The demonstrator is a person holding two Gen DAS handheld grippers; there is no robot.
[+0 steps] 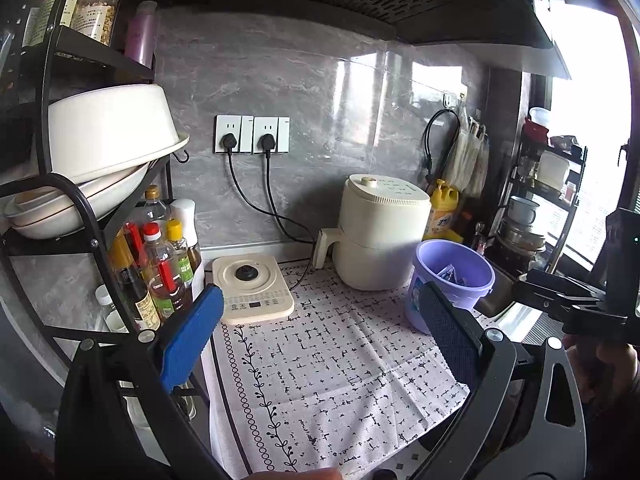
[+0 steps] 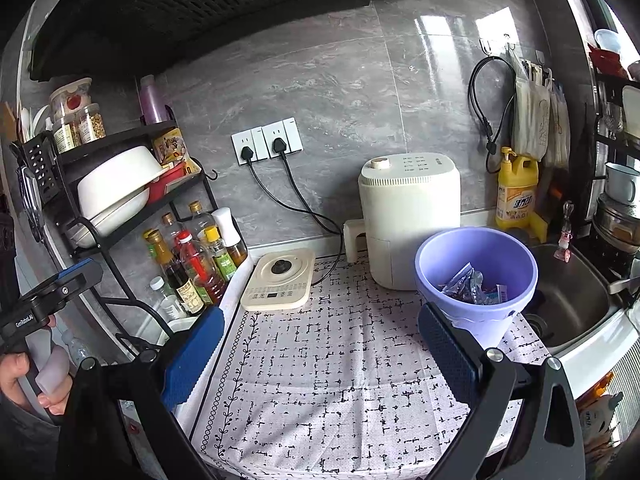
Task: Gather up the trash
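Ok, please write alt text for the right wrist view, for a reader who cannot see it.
An open hand-held gripper with blue pads hovers over a patterned cloth; nothing lies between its fingers. A purple bucket holding wrappers stands at the right beside a cream appliance, with a sink further right.

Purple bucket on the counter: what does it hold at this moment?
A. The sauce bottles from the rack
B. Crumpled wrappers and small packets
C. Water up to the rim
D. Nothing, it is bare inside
B. The right wrist view looks down into the purple bucket and shows crumpled wrappers at its bottom; both grippers are open and hold nothing.
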